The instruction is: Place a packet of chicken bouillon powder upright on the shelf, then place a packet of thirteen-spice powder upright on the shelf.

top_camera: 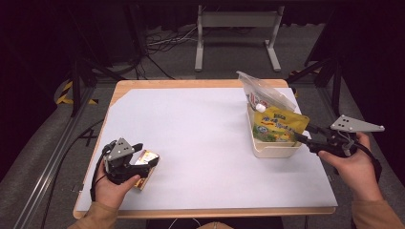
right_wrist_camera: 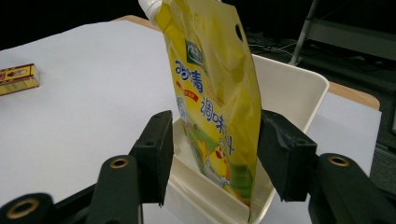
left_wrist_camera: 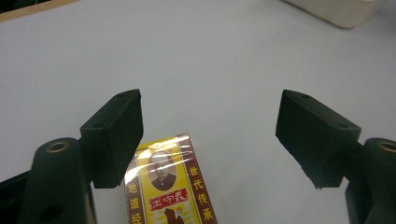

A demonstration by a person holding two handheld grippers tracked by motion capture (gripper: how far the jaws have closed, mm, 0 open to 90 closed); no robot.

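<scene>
Yellow pouch (top_camera: 279, 125): right of centre in the high view, standing upright in the cream tub (top_camera: 273, 149), white spout cap at its top; in the right gripper view rising up the middle of the frame between the two black jaws
Right gripper (top_camera: 303, 137): at the right edge of the high view, tips at the tub's near corner; jaws spread, one on each side of the pouch, left pad clearly off it, right pad just beside its edge, contact there not certain
Clear bag (top_camera: 264, 91): leaning behind the pouch, at the tub's far end
Yellow-and-red box (top_camera: 147, 164): lower left of the high view, flat on the white sheet (top_camera: 200, 143); bottom centre of the left gripper view
Left gripper (left_wrist_camera: 208, 135): jaws wide apart, over the box's end, nothing pinched
Box and tub: well apart
</scene>
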